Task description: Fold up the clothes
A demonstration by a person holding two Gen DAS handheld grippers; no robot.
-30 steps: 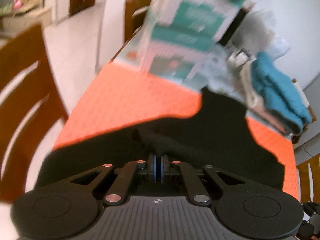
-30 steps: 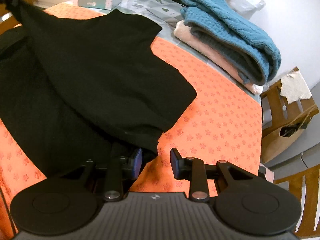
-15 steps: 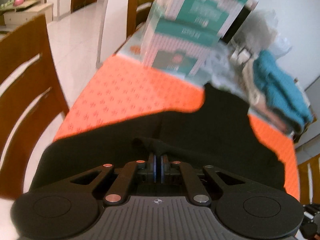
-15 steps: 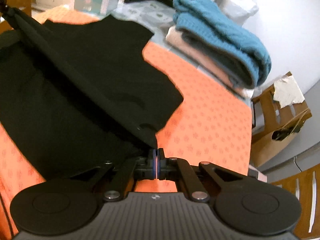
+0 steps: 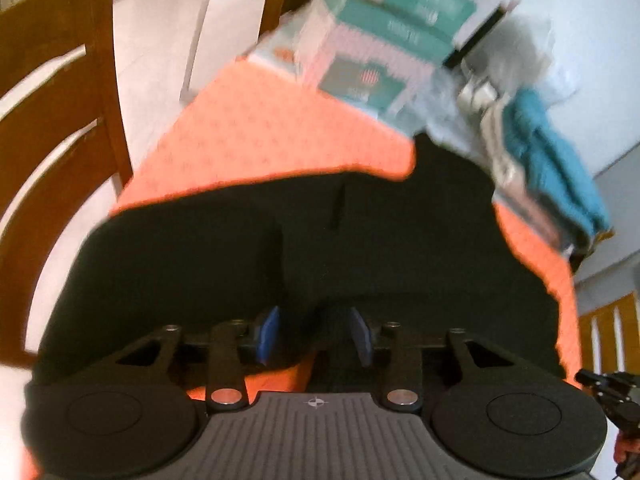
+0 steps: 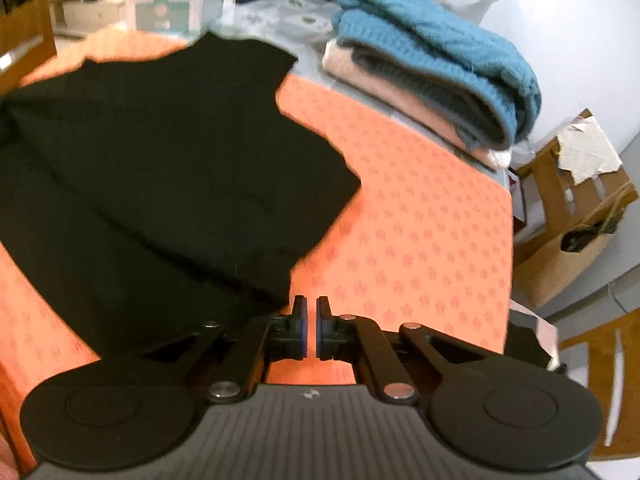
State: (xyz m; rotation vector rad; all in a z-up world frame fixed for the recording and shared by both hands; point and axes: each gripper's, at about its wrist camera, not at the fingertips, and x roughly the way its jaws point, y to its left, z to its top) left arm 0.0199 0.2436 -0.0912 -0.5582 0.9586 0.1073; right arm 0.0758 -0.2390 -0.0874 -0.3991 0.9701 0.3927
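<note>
A black garment [image 6: 168, 152] lies folded over itself on the orange patterned tablecloth [image 6: 420, 232]. It also fills the middle of the left wrist view [image 5: 320, 248]. My left gripper [image 5: 314, 334] is open, with black cloth lying between its blue pads [image 5: 267, 330]. My right gripper [image 6: 311, 330] has its fingers a small gap apart and holds nothing; it sits just right of the garment's near corner.
A stack of folded sweaters, teal [image 6: 432, 52] over pink [image 6: 392, 92], sits at the back right. A teal and pink box [image 6: 168, 0] stands at the far edge, also in the left wrist view [image 5: 392, 40]. Wooden chairs [image 5: 52, 128] flank the table. A cardboard box [image 6: 576, 208] is beyond the right edge.
Both grippers, shut on the black cloth half a second ago, have let it go. The raised fold now lies flat on the garment. The left jaws stand wide, the right only slightly apart.
</note>
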